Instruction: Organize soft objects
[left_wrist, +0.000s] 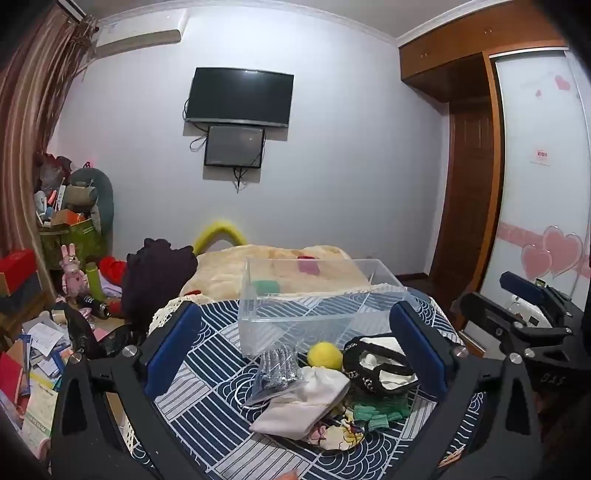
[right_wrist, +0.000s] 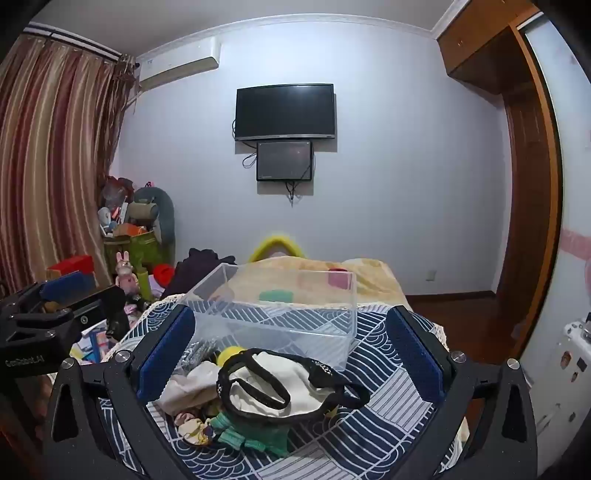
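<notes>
A pile of soft things lies on the blue patterned cloth (left_wrist: 207, 398): a yellow ball (left_wrist: 325, 355), a white cloth (left_wrist: 306, 402), a black-and-white pouch (left_wrist: 380, 365), a green knit piece (left_wrist: 380, 410), a patterned cloth (left_wrist: 340, 435) and a clear bag with dark contents (left_wrist: 277, 373). A clear plastic box (left_wrist: 317, 302) stands empty just behind the pile. My left gripper (left_wrist: 295, 343) is open above the pile. My right gripper (right_wrist: 288, 350) is open over the pouch (right_wrist: 280, 387) and the box (right_wrist: 280, 306). Neither holds anything.
A bed with a beige blanket (left_wrist: 280, 269) lies behind the table. Dark clothes (left_wrist: 159, 273) and clutter with toys and papers (left_wrist: 44, 332) fill the left side. A wardrobe (left_wrist: 532, 184) stands at the right. The right gripper's body (left_wrist: 524, 321) shows at the right edge.
</notes>
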